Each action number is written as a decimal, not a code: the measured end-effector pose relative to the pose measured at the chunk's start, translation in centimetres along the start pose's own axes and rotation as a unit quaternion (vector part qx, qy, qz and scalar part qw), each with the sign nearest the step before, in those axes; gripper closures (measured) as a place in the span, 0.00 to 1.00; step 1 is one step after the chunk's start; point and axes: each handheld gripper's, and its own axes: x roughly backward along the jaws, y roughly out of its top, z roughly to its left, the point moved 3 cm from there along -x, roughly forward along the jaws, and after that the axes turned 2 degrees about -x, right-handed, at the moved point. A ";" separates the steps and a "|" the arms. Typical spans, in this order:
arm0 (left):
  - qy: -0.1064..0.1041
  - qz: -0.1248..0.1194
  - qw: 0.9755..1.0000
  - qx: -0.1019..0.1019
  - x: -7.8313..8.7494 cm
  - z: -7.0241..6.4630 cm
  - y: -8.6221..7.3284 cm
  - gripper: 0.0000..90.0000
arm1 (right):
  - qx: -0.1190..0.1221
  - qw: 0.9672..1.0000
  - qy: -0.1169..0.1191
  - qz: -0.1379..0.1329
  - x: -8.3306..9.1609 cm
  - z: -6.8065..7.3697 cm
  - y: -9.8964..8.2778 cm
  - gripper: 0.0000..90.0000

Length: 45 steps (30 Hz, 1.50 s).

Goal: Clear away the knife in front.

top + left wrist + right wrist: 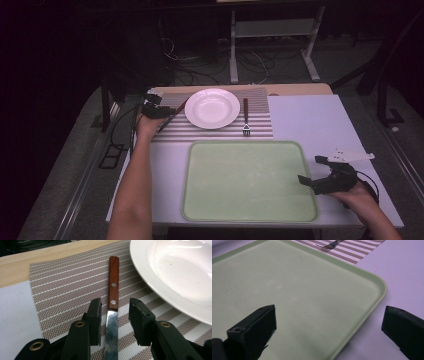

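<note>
Left gripper view is showing the wooden-handled table knife (113,312) lying flat on the brown-and-white striped woven placemat (65,287), just left of the white round ceramic plate (175,277), handle pointing away, steel blade running back between the jaws. Left tongs (115,315) are standing part open, pads either side of the blade and not pressing it, so nothing is gripped. High view is putting the left tongs (156,111) at the mat's left edge, with a wooden-handled fork (246,116) lying on the plate's right side. Pale green rectangular plastic tray (250,181) is sitting empty on the white worktop (310,120), nearer the person. Right tongs (327,176) are hovering wide open at the tray's right rim, holding nothing. Judging progress: the place setting is looking laid out, knife, plate and fork all down; left is likely only backing the hands off. No brands, labels or readable writing anywhere.
</note>
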 end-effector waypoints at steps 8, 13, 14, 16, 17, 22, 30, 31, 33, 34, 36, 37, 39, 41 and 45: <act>0.003 0.010 1.000 0.002 -1.3 0.2 0.6 0.68 | 0.000 1.000 0.001 0.001 0.0 0.0 0.0 0.00; 0.007 0.015 1.000 0.002 -2.2 0.0 0.6 0.70 | 0.000 1.000 0.002 -0.001 0.0 0.0 0.0 0.00; 0.010 0.017 1.000 0.000 -2.4 -0.1 0.6 0.70 | 0.000 1.000 0.002 -0.002 0.0 0.0 0.0 0.00; 0.013 0.021 1.000 -0.003 -2.7 -0.2 0.6 0.71 | 0.000 1.000 0.002 -0.003 0.1 0.0 0.0 0.00; 0.013 0.023 1.000 -0.004 -2.8 -0.2 0.5 0.71 | -0.001 1.000 0.002 -0.003 0.1 0.0 0.0 0.00; 0.016 0.026 1.000 -0.003 -3.0 0.0 0.3 0.74 | -0.003 1.000 0.002 -0.003 0.1 0.0 0.0 0.00; 0.025 0.031 0.999 -0.015 -3.1 -0.2 0.4 0.78 | -0.003 1.000 0.002 -0.004 0.0 0.0 0.0 0.00; 0.024 0.031 0.999 -0.015 -3.1 -0.2 0.3 0.80 | -0.003 1.000 0.002 -0.004 0.0 0.0 0.0 0.00; 0.026 0.029 0.999 -0.016 -3.1 -0.3 0.3 0.83 | -0.003 1.000 0.002 -0.004 0.0 0.0 0.0 0.00; 0.026 0.027 0.999 -0.014 -3.1 -0.3 0.2 0.83 | -0.002 1.000 0.002 -0.004 0.0 0.0 0.0 0.00; 0.025 0.023 0.999 -0.014 -3.1 -0.3 0.2 0.85 | -0.002 1.000 0.002 -0.004 0.0 0.0 0.1 0.00; 0.026 0.022 0.999 -0.012 -3.0 -0.3 0.1 0.85 | -0.001 1.000 0.002 -0.004 0.0 0.0 0.1 0.00; 0.026 0.022 0.999 -0.013 -3.0 -0.3 0.1 0.85 | -0.002 1.000 0.002 -0.005 0.0 0.0 0.1 0.00; 0.028 0.022 0.999 -0.014 -3.0 -0.4 0.1 0.86 | -0.002 1.000 0.002 -0.005 0.1 0.0 0.1 0.00; 0.029 0.024 0.999 -0.016 -3.0 -0.4 0.2 0.86 | -0.003 1.000 0.001 -0.005 0.1 0.0 0.1 0.00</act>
